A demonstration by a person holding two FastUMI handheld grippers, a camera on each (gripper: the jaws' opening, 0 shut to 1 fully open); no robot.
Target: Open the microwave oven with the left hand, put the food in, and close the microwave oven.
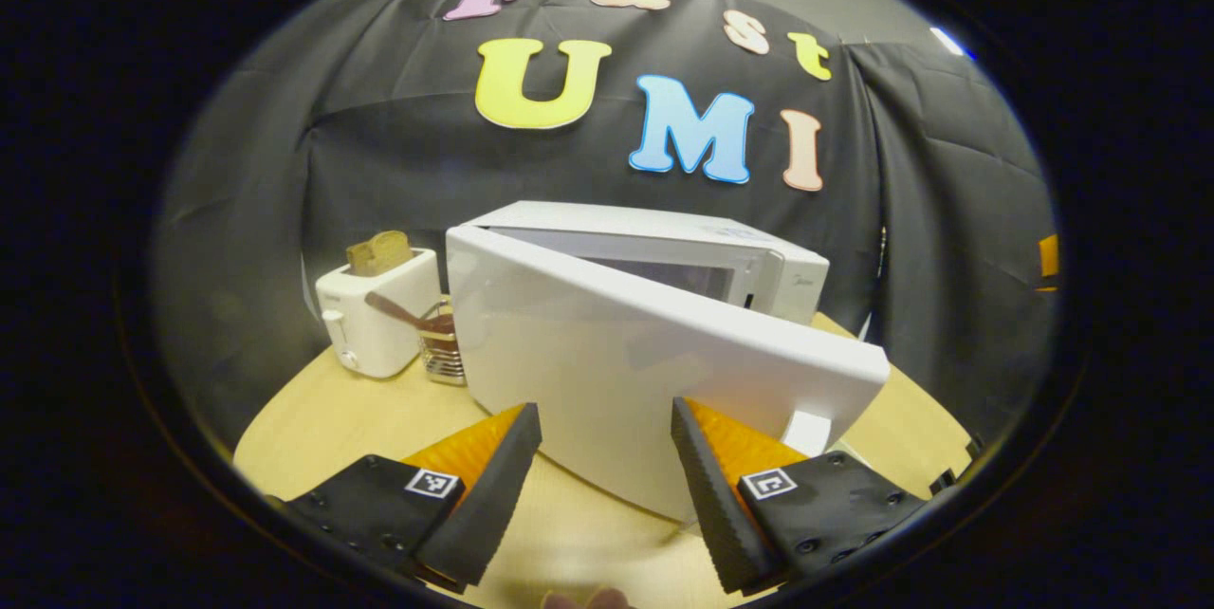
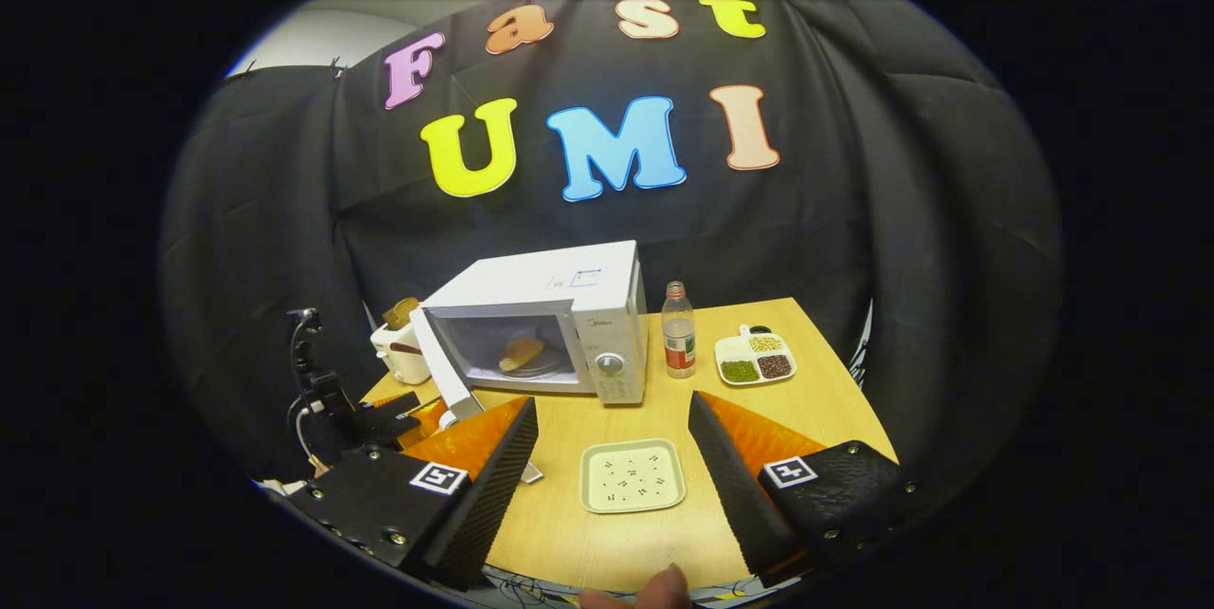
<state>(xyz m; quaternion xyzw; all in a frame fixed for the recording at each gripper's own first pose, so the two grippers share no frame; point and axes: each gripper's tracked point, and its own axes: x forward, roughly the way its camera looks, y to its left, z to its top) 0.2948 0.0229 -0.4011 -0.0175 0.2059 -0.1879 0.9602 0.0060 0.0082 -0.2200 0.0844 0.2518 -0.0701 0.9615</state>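
White box microwave oven at back of pale wooden table; brown bread-like food inside on turntable. White door ajar, swung toward us, so we judge closing step remains. Left gripper released, fingers spread just before door face, placed to push. Right gripper released, empty, above emptied cream square plate.

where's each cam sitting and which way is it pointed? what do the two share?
Left gripper view: rides the left hand-held gripper, close behind the open white microwave door, facing the booth wall; its two fingers show.
Right gripper view: rides the right hand-held gripper, farther back, facing the white microwave oven over an empty cream square plate; fingers and fingertip show.
Shared: microwave, white toaster, wooden table.
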